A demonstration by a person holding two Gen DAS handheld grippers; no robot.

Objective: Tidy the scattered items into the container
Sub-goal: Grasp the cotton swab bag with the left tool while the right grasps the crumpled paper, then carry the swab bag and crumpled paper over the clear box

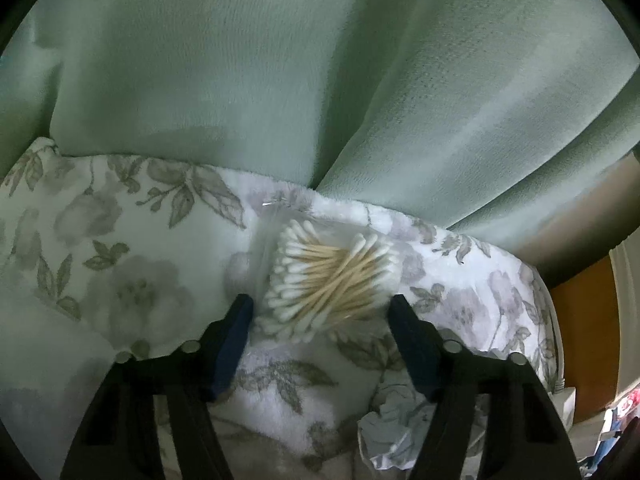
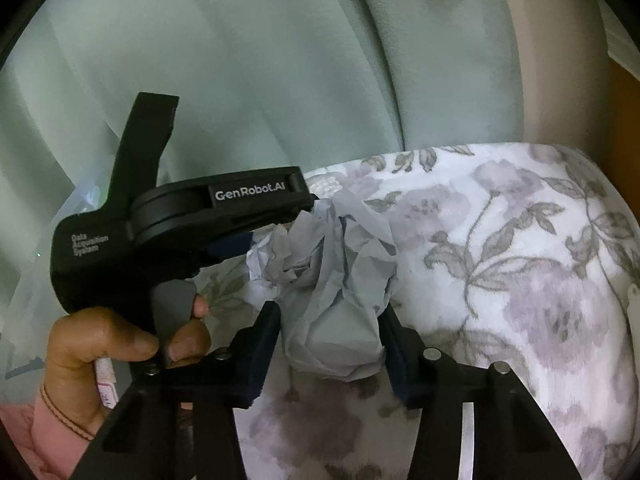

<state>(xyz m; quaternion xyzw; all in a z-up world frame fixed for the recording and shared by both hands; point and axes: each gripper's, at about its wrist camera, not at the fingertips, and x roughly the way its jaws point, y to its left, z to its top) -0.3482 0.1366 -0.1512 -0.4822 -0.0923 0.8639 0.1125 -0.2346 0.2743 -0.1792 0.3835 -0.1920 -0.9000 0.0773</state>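
Note:
A clear bag of cotton swabs (image 1: 328, 276) with wooden sticks lies on the floral blanket (image 1: 120, 264). My left gripper (image 1: 320, 306) is open, its blue-padded fingers on either side of the bag's near end. A crumpled grey-white tissue paper (image 2: 336, 292) lies on the blanket (image 2: 520, 280); it also shows at the lower right of the left wrist view (image 1: 392, 436). My right gripper (image 2: 330, 316) is open around the paper's near end, pads close to its sides. The left gripper's black body (image 2: 180, 216), held by a hand (image 2: 112, 344), shows in the right wrist view. No container is in view.
A pale green curtain (image 1: 280, 80) hangs right behind the blanket in both views. An orange-brown floor (image 1: 580, 320) and a white power strip (image 1: 564, 396) lie off the blanket's right edge. Clear plastic (image 2: 84, 196) shows at the left of the right wrist view.

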